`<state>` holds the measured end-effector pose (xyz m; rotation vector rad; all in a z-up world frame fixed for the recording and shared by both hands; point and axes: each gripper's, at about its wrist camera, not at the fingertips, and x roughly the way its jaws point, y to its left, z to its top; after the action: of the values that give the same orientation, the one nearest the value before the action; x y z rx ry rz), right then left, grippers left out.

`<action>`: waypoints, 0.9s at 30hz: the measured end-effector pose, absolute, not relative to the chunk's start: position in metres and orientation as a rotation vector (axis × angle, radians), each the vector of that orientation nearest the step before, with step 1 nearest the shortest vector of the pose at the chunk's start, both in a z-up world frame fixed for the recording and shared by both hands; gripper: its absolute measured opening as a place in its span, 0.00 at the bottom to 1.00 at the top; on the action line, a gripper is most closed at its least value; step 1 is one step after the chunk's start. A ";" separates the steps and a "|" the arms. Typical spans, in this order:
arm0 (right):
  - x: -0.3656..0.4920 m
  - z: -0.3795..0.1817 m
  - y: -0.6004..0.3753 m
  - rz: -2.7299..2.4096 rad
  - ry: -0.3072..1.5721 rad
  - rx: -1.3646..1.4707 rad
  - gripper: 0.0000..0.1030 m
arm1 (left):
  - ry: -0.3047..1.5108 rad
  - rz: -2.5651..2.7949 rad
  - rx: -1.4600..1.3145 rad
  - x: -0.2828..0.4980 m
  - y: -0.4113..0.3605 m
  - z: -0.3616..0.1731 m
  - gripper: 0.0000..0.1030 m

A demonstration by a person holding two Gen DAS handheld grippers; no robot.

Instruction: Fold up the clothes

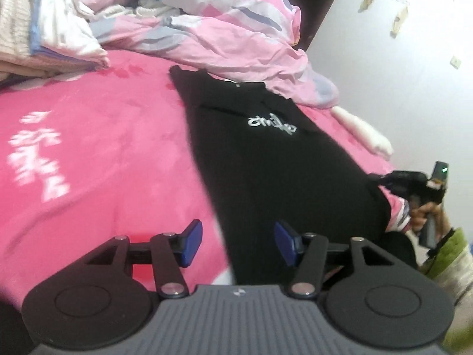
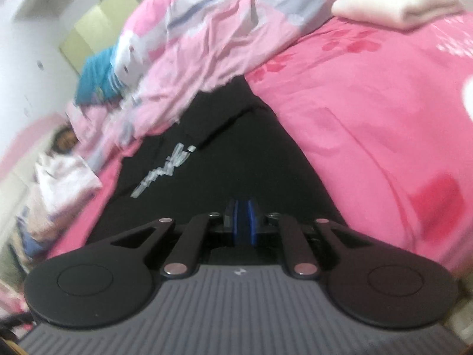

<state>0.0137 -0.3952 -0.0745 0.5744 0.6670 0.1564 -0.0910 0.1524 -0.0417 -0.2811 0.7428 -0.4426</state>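
Left gripper, black-armed with blue pads, sat at the bottom centre of its own view with the two fingers spread wide apart and nothing between them, one pad over the bright pink bedspread and the other over the black garment with white script lettering. That garment lay flat on the bedspread, its long axis running from the lower centre of the frame up toward the upper middle, where its far end slipped under the crumpled pale pink quilt with grey and blue stripes. The lettering read upside down from this side. At the right edge of the frame the right gripper met the garment's right edge, gripped by a hand. In the right wrist view the right gripper had its blue pads pressed together low in the centre, right at the garment's near edge; whether cloth was caught between them could not be told. A folded white cloth rested on the bedspread at the upper right, and a stack of folded pale linens filled the left view's upper left.
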 end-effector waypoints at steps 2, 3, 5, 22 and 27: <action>0.032 -0.071 -0.393 0.162 0.683 0.552 0.08 | 0.746 -0.473 -0.303 -0.066 0.136 -0.044 0.54; 0.041 -0.069 -0.391 0.165 0.691 0.540 0.08 | 0.750 -0.489 -0.310 -0.049 0.126 -0.044 0.54; 0.062 -0.064 -0.389 0.177 0.700 0.515 0.08 | 0.749 -0.499 -0.299 -0.018 0.106 -0.045 0.54; 0.206 -0.036 -0.401 0.106 0.735 0.397 0.05 | 0.706 -0.475 -0.383 0.159 0.045 -0.093 0.55; 0.290 -0.037 -0.352 0.215 0.745 0.316 0.05 | 0.656 -0.522 -0.499 0.159 0.059 -0.108 0.57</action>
<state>0.2900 -0.3525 -0.0371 0.3157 0.7445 0.2155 0.1594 0.0595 -0.1078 -0.4994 0.6559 -0.5224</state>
